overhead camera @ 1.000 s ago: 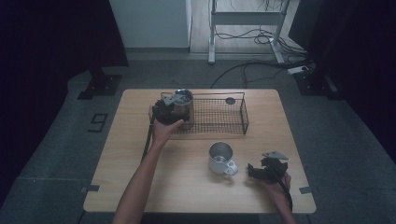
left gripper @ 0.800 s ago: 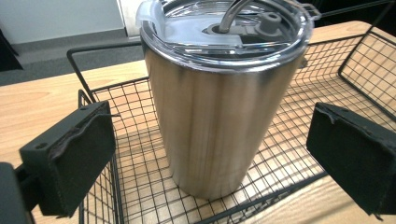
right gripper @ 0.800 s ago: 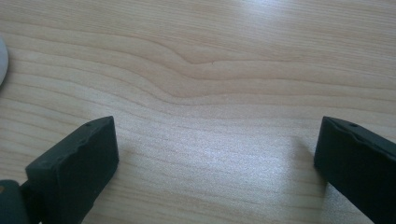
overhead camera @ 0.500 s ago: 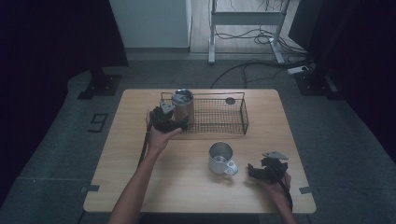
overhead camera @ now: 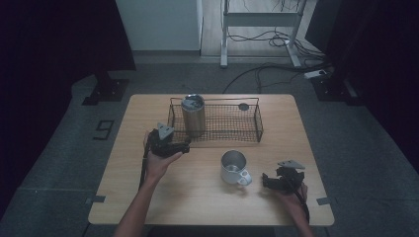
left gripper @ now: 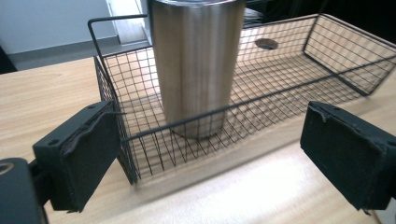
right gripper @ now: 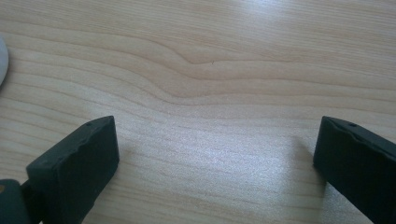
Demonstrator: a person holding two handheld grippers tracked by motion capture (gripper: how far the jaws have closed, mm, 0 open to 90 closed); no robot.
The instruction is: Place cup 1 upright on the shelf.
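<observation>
At the left end of the black wire-mesh basket (overhead camera: pixel 217 123), a tall brushed-steel cylindrical tumbler (overhead camera: pixel 193 115) stands upright on the mesh floor, close to the basket's near left corner. The basket sits on the far half of the pale wooden worktop (overhead camera: pixel 197 197), and a small dark round disc (overhead camera: pixel 243 106) lies inside it near the far wall, well apart from the tumbler.

The left hand-held gripper (overhead camera: pixel 170 144) is over the worktop just outside the basket's near left corner, apart from the tumbler. Its jaws have just been closing, yet they stand apart with nothing between them; in the left gripper view (left gripper: pixel 212 154) they frame the basket's near wall and the tumbler behind it, the left jaw close beside the basket's corner wire, though I cannot tell if it touches. The person's left hand (overhead camera: pixel 158 165) holds this hand-held gripper from behind, the forearm coming in from the bottom edge.

A short silver metal mug with a handle (overhead camera: pixel 234 167) stands upright on the near middle of the worktop, in front of the basket and clear of it. The right hand-held gripper (overhead camera: pixel 276 180) lies low near the worktop's near right corner, just right of the mug without touching it. In the right gripper view (right gripper: pixel 217 158) its jaws are wide apart over bare wood.
</observation>
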